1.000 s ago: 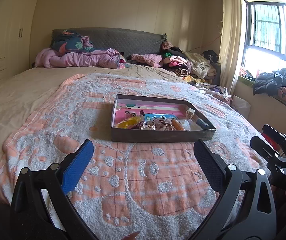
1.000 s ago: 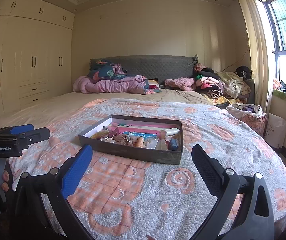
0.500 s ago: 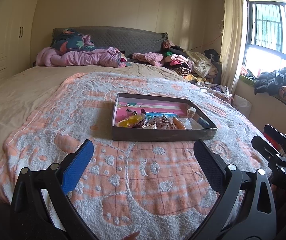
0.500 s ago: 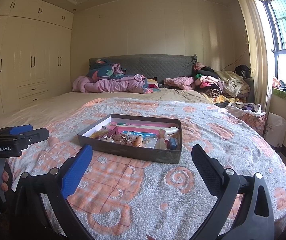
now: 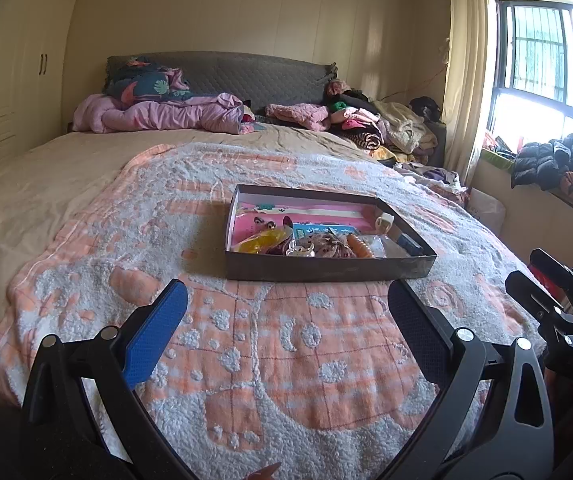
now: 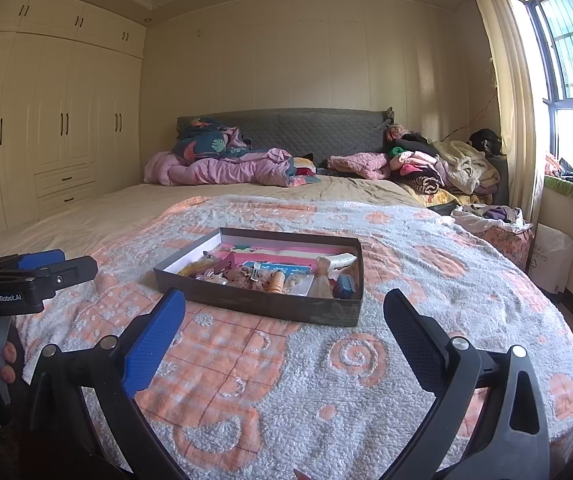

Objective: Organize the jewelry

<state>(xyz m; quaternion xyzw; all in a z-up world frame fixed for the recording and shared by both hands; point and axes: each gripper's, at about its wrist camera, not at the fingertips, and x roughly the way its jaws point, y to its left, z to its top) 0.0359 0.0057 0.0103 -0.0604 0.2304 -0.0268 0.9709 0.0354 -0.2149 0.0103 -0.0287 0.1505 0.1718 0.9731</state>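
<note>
A shallow dark box sits on the bed's orange and white blanket; it also shows in the right wrist view. Inside lie jumbled jewelry and accessories: a yellow piece, an orange ribbed piece, a blue item and pink cards. My left gripper is open and empty, short of the box's near wall. My right gripper is open and empty, also short of the box. Each gripper shows at the edge of the other's view.
Pink bedding and piled clothes lie at the headboard. Wardrobes line the left wall. A window sill with dark jackets is to the right. The blanket spreads around the box.
Both views have tilted slightly, so the box sits a little lower and nearer in frame. Both grippers stay open and empty.
</note>
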